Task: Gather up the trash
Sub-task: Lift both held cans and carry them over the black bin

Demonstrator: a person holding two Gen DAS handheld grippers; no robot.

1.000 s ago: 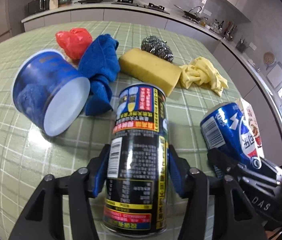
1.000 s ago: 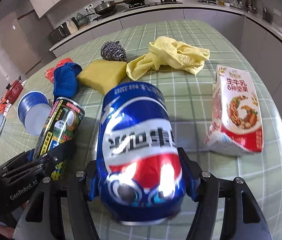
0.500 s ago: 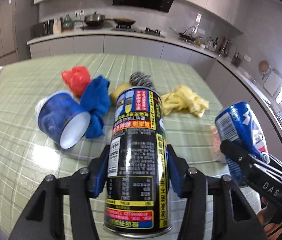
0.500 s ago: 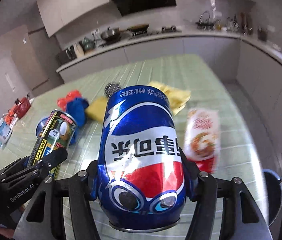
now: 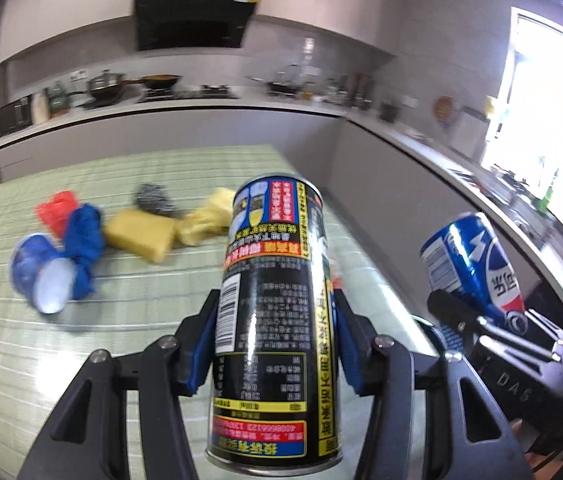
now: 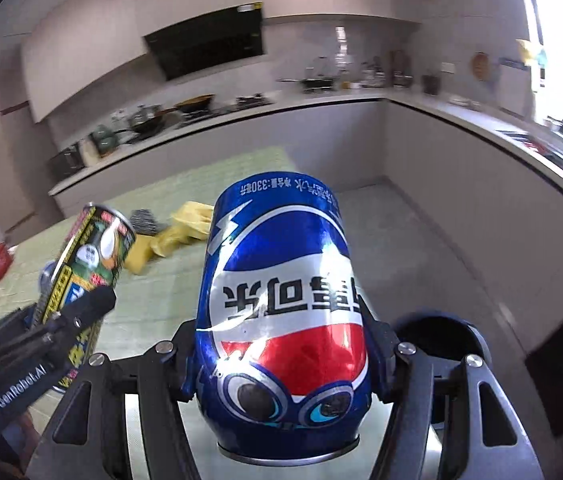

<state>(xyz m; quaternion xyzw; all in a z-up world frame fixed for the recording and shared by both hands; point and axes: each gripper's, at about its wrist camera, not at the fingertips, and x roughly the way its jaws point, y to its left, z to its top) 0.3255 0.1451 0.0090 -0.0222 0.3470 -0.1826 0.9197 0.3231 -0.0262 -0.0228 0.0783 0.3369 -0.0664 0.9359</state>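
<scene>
You are holding a can in each gripper, and both cans are now well clear of the green checked table (image 5: 129, 320), where a second ago they were only just above it. Your left gripper (image 5: 277, 344) is clamping the black can (image 5: 277, 320) between its blue pads (image 5: 201, 356), jaws partly closed around the can's width, the can standing upright along the fingers. Your right gripper (image 6: 281, 356) is doing the same with the blue cola can (image 6: 281, 300), pads pressing on both of its sides. Both views are tilting up from the tabletop toward the kitchen counter and range hood, and the table is sliding off to the left, so you are carrying the pair away from it. The right wrist view is now showing a dark round bin (image 6: 441, 332) on the floor just beyond the right gripper, which is probably where the cans are headed. The overturned blue cup (image 5: 41, 276), red wrapper (image 5: 55, 210), blue cloth (image 5: 83, 240), yellow sponge (image 5: 141, 234), steel scourer (image 5: 153, 200) and yellow cloth (image 5: 205, 216) are lying back on the table, so more collecting is likely waiting after this drop.
</scene>
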